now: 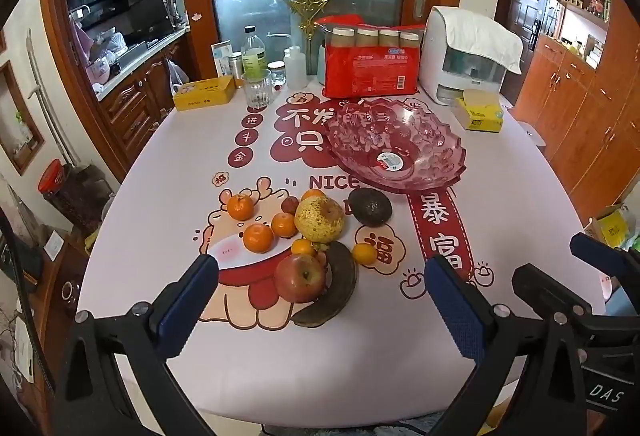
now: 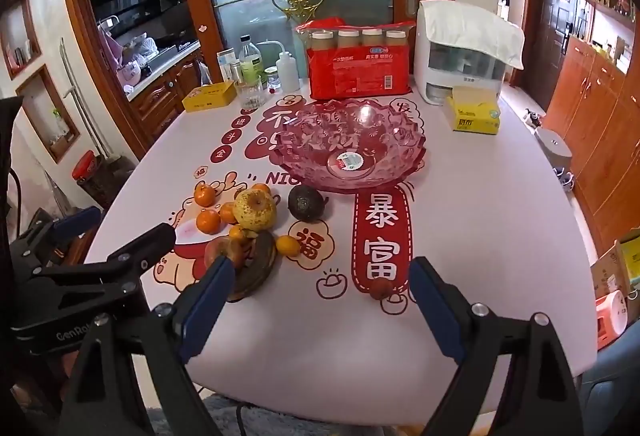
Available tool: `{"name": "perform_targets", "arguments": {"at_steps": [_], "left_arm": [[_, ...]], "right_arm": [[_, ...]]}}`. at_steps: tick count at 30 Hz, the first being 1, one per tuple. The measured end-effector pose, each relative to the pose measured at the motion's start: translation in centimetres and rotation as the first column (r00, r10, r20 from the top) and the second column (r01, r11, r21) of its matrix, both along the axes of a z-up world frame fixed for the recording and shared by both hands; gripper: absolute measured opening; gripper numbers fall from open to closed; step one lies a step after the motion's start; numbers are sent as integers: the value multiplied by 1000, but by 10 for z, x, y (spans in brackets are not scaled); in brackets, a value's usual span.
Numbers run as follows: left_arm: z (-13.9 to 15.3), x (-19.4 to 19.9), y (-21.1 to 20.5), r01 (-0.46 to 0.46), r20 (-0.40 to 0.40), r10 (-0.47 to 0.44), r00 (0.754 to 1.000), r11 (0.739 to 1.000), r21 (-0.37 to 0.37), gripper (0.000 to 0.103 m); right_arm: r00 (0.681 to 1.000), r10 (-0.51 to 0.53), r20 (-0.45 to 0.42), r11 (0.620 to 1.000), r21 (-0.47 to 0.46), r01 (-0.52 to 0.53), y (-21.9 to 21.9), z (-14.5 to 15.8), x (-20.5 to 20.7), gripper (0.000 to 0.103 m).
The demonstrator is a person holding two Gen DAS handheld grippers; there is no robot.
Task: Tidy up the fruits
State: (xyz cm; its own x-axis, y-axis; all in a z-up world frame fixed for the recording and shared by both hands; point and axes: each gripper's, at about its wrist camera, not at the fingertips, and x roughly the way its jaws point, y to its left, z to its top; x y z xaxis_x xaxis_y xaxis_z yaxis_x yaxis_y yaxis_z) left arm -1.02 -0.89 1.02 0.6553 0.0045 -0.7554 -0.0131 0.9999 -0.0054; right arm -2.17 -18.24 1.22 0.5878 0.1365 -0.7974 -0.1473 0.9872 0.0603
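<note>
I keep both grippers pulled off the fruit and tilted down at the table so I can see the whole layout. The left gripper [image 1: 322,302] hangs with its jaws wide apart and nothing in them; the right gripper [image 2: 320,302] is the same. The bowl [image 1: 448,172] stands empty, so sorting has not begun, I judge. The fruit lies loose just in front of the bowl: pear [image 1: 320,219], avocado [image 1: 371,207], apple [image 1: 300,278] against the banana [image 1: 338,286], several tangerines [image 1: 258,238] to the left.

Glossy clear pink plastic bowl [image 1: 400,148] on smooth matt tablecloth [image 1: 500,236].
</note>
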Motion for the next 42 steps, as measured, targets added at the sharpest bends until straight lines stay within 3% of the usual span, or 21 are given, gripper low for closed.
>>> {"name": "perform_targets", "arguments": {"at_steps": [42], "left_arm": [[-7, 2, 9, 3, -28, -3, 1000, 1000, -8, 102]], "right_arm": [[1000, -4, -21, 999, -39, 3, 6, -2, 1, 90]]}}
